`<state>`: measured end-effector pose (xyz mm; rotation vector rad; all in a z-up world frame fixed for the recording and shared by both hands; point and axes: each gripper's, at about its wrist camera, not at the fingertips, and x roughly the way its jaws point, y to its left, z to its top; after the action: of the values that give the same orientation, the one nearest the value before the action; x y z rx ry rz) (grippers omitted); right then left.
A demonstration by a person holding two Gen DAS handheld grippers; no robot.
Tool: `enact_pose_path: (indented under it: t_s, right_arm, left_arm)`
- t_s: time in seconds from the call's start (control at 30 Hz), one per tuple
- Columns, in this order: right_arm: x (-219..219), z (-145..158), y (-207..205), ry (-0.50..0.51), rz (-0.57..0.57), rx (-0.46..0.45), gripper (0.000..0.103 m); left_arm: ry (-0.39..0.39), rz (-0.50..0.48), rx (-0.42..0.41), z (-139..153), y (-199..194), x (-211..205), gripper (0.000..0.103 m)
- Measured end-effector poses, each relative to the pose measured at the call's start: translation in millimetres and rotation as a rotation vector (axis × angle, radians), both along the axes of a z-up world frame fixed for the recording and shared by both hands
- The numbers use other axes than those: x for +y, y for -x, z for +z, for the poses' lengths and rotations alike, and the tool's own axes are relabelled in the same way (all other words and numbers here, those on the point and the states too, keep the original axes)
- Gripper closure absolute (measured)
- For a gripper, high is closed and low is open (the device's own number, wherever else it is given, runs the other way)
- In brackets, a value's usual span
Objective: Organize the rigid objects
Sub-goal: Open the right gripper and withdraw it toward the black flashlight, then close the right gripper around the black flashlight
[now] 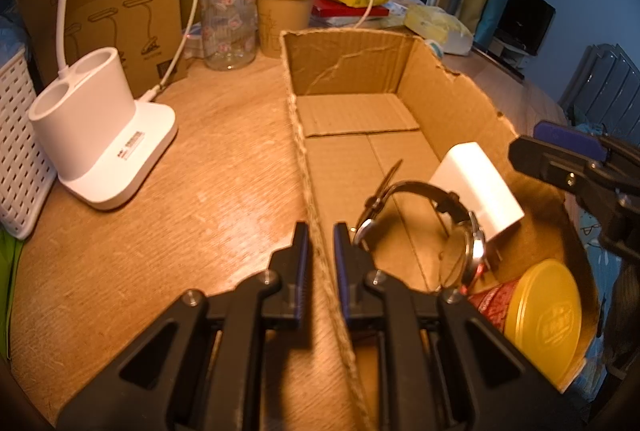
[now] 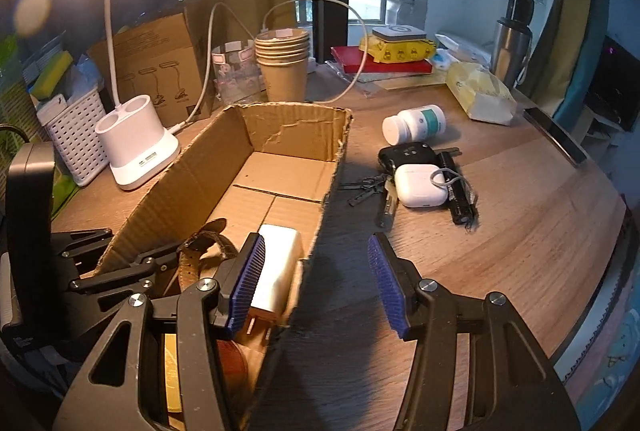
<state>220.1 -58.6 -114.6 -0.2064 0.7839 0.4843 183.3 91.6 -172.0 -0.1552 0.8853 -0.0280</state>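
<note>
Right gripper (image 2: pixel 318 279), jaws half open and empty, straddled the cardboard box (image 2: pixel 280 119) wall; earbud case (image 2: pixel 420 185), long axis toward 4 o'clock, lay at 1 o'clock, nearer it than the left gripper (image 1: pixel 320 251) clamping the other wall.

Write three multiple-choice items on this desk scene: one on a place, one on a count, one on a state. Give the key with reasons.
1. Where does the watch lie?
A. in the box
B. on the desk
C. in the basket

2. How many wells does the lamp base have?
A. one
B. two
C. four

3. How do the left gripper jaws stand?
A. wide open
B. shut on the box wall
C. shut on a key

Key: A, it sits beside the charger on the box floor; B, two round openings show; B, the pads pinch the cardboard edge.
</note>
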Motion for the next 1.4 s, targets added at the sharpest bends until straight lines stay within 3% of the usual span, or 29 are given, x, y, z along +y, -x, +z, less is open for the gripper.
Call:
enact_pose_path:
  t_s: [0.77, 1.4]
  right_arm:
    - [-39.0, 2.7, -32.5, -0.073, -0.083, -0.007, 0.038]
    - [-75.3, -25.7, -91.2, 0.054, -0.186, -0.052, 0.038]
  left_arm:
    - [-0.001, 0.0, -0.001, -0.1, 0.0, -0.2, 0.089]
    - [-0.002, 0.001, -0.001, -0.2, 0.2, -0.4, 0.089]
